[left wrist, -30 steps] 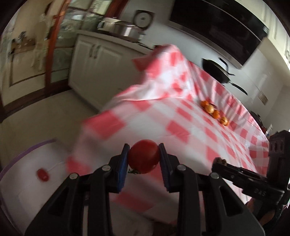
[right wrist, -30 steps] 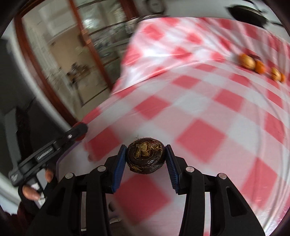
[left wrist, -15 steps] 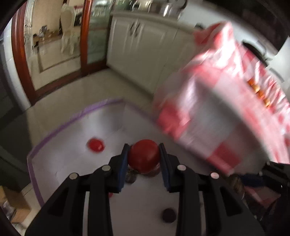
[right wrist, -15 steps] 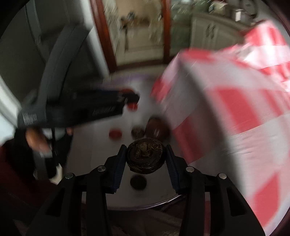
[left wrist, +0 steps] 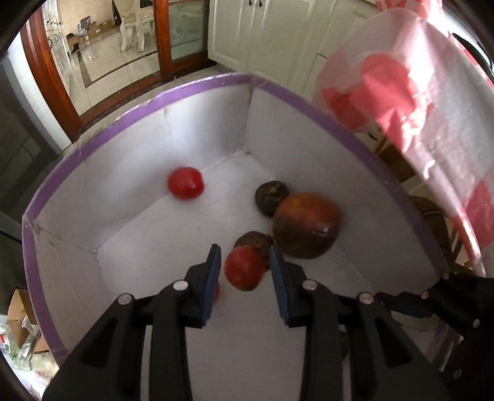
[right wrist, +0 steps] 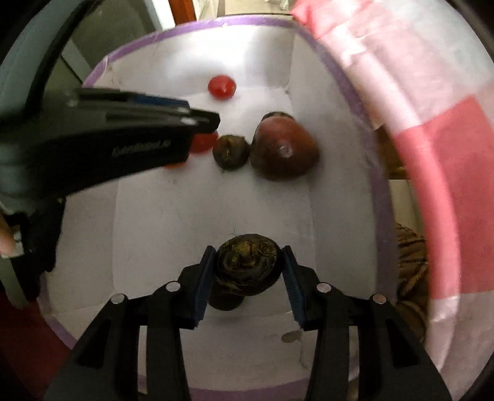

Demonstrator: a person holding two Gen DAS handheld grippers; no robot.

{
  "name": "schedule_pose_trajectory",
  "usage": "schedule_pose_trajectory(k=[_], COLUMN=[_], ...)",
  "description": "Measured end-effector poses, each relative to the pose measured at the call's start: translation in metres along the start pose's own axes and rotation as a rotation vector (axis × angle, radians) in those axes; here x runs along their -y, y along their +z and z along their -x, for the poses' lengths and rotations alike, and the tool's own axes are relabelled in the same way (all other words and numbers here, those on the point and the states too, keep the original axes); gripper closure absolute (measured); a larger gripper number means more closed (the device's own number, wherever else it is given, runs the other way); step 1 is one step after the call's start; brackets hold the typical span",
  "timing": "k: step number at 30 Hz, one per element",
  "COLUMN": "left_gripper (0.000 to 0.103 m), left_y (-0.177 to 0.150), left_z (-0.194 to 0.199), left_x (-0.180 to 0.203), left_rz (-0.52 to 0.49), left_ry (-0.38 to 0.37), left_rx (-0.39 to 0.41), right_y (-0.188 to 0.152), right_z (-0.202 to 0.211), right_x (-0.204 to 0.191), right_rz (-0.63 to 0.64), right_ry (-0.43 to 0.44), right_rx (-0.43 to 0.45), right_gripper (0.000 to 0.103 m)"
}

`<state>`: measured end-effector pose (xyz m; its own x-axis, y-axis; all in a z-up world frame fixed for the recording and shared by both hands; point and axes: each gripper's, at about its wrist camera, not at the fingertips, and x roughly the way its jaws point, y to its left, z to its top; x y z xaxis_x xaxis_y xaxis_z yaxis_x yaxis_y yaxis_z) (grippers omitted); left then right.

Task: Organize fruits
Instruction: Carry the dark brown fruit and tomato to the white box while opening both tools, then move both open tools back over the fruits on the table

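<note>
A white box with a purple rim (left wrist: 197, 84) stands on the floor beside the table; it also shows in the right wrist view (right wrist: 375, 172). My left gripper (left wrist: 245, 271) is open over the box, and a red tomato (left wrist: 244, 268) sits loose between its fingers, falling. My right gripper (right wrist: 247, 265) is shut on a dark mangosteen (right wrist: 247, 262) above the box floor. In the box lie another red tomato (left wrist: 186, 183), two dark mangosteens (left wrist: 271, 192) and a big reddish mango (left wrist: 305, 225). The left gripper (right wrist: 197, 123) shows in the right wrist view.
The table edge with a red-and-white checked cloth (left wrist: 416, 80) hangs over the box on the right. White cabinets (left wrist: 262, 27) and a wood-framed glass door (left wrist: 166, 34) stand beyond. A cardboard box (left wrist: 18, 311) lies on the floor at the left.
Both grippers have moved from the table down over the box. The left jaws have opened and let go of the red tomato. The right gripper still holds the mangosteen.
</note>
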<state>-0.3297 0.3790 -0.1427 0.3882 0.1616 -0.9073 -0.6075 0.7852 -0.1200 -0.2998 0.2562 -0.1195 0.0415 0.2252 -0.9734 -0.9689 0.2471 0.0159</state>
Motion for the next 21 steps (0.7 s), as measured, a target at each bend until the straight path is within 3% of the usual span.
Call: schedule_pose_trajectory(k=[5,8,10,12,17,21], left_gripper=[0.068,0.055,0.039,0.031,0.023,0.012], left_y=[0.000,0.000,0.000,0.001,0.012,0.030], left_z=[0.000,0.001,0.002,0.004,0.018,0.054], left_x=[0.002,0.003,0.001,0.000,-0.008,-0.009], left_rz=[0.003,0.003,0.016,0.036,0.082,0.127], left_ry=[0.008,0.017,0.023,0.030,0.056,0.146], left_rx=[-0.009,-0.003,0.004,0.011,0.063,0.194], right_y=[-0.001,-0.002,0.006,0.005,0.001,-0.006], right_z=[-0.004,0.002,0.000,0.008,0.055,0.100], right_x=[-0.004,-0.005,-0.009,-0.010,-0.022,-0.021], right_rz=[0.028,0.030,0.037,0.056,0.122,0.133], right_ry=[-0.009,-0.015,-0.018,-0.023,0.021,0.067], right_rx=[-0.019,-0.001,0.020,0.046,0.183,0.299], right_gripper=[0.059,0.054,0.046,0.045,0.036,0.034])
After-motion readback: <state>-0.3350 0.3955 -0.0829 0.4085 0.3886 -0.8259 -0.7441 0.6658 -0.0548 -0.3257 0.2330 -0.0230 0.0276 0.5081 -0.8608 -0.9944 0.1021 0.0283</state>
